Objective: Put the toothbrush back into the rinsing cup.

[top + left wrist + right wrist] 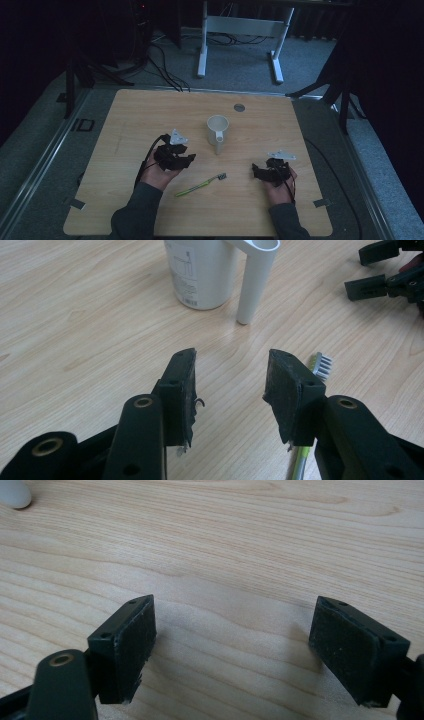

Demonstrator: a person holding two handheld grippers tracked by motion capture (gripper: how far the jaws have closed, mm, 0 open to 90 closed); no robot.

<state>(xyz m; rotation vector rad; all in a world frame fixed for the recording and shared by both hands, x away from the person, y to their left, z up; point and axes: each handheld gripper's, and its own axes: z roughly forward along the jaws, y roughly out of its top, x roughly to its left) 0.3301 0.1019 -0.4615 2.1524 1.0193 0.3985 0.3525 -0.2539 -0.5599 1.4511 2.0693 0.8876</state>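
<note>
Toothbrush [201, 185] flat on the wooden table [125, 115], between the two hands and a bit toward the near edge. Long axis on a diagonal in the high view: bristle head [221, 176] pointing up-right toward the cup, green handle trailing down-left toward the left forearm.

Left gripper [186, 159] clearly the closer one. Sits just up-left of the brush, jaws spread wide with nothing between them. In the left gripper view the brush [320, 365] peeks out beside and under the right-hand jaw, so not lined up in the gap yet, off to that side and running roughly along the jaw direction rather than across it. Probably needs a sideways shift plus a twist of the hand to get the pads across the handle instead of parallel to it.

Right gripper [256, 171] also wide open and empty, hovering low over bare wood, a bit right of the bristle end. Reachable from there too, but only the head end, which looks like a worse grab.

White cup [217, 131] with its long tube handle upright just beyond the brush, near but not touching. Nothing actually blocking the handle end. Main risk, as a guess: thin flat handle on smooth wood, easy to push around instead of pinching.
</note>
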